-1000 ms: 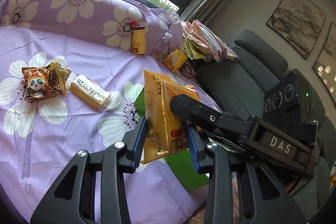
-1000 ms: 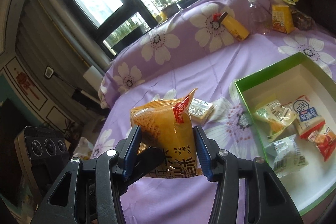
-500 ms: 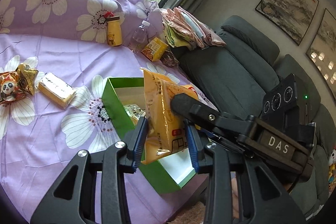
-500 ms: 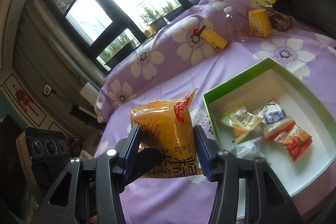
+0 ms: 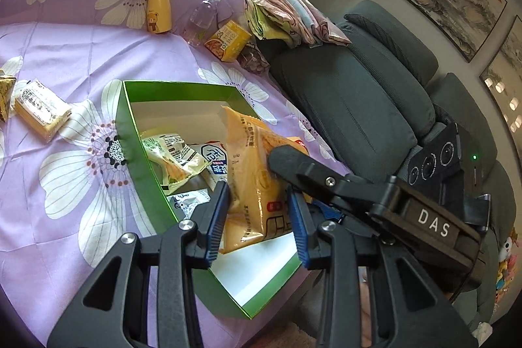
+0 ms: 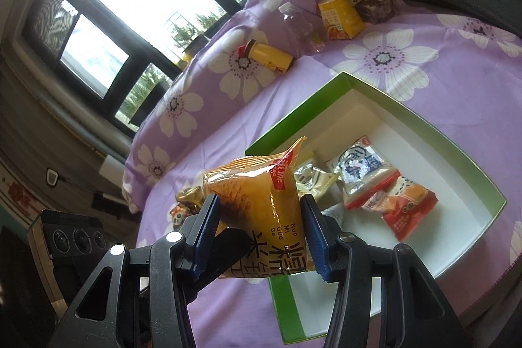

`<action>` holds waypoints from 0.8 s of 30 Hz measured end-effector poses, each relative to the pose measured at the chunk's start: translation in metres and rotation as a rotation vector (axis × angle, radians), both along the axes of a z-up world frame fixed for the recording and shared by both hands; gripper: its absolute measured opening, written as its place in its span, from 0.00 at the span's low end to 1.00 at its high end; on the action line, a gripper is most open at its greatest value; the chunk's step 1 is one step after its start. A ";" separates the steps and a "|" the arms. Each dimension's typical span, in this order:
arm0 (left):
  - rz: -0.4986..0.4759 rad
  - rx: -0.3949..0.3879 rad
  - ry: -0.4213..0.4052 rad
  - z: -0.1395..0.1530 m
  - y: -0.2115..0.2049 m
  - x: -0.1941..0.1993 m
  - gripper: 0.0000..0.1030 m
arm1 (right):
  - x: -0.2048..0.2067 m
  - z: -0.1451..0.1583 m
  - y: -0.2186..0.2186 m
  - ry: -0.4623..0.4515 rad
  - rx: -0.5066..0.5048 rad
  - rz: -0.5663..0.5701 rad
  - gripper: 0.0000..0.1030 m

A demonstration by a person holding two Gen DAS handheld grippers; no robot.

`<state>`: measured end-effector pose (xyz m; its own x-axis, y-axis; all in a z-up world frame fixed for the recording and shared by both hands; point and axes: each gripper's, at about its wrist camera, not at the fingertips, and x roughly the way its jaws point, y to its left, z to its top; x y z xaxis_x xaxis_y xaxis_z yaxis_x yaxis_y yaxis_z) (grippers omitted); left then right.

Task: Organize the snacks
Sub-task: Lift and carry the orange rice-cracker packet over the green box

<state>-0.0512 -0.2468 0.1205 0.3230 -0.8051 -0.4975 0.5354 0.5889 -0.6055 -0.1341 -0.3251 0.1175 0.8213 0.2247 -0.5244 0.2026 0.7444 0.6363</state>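
Observation:
A yellow snack bag [image 5: 257,185] hangs over the green box [image 5: 130,126], which has a white inside and holds several small snack packs [image 5: 173,155]. My left gripper [image 5: 259,217] is shut on the bag's lower part. The right gripper's finger [image 5: 293,162] meets the same bag from the right. In the right wrist view my right gripper [image 6: 261,230] is shut on the yellow bag [image 6: 261,198], with the left gripper's dark finger [image 6: 228,247] behind it. There the green box [image 6: 293,126] lies to the right, slightly below the bag.
On the purple flowered cloth lie a wrapped cake [image 5: 42,110], a yellow bottle [image 5: 158,8], a water bottle [image 5: 202,15] and a yellow carton [image 5: 228,39]. Folded cloths [image 5: 287,15] and a grey sofa [image 5: 359,93] stand at the right. A panda pack [image 6: 182,207] lies left of the box.
Both grippers have carried the yellow bag to the right, from over the cloth to over the green box. Their hold on the bag is unchanged.

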 end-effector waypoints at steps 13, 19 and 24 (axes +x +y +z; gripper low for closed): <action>-0.047 0.014 0.092 -0.023 -0.026 0.010 0.34 | 0.000 -0.023 -0.030 0.078 0.054 -0.039 0.51; -0.073 0.035 0.131 -0.030 -0.037 0.009 0.34 | -0.003 -0.028 -0.040 0.114 0.065 -0.060 0.51; -0.077 0.057 0.169 -0.039 -0.043 0.010 0.35 | 0.000 -0.033 -0.040 0.174 0.042 -0.076 0.51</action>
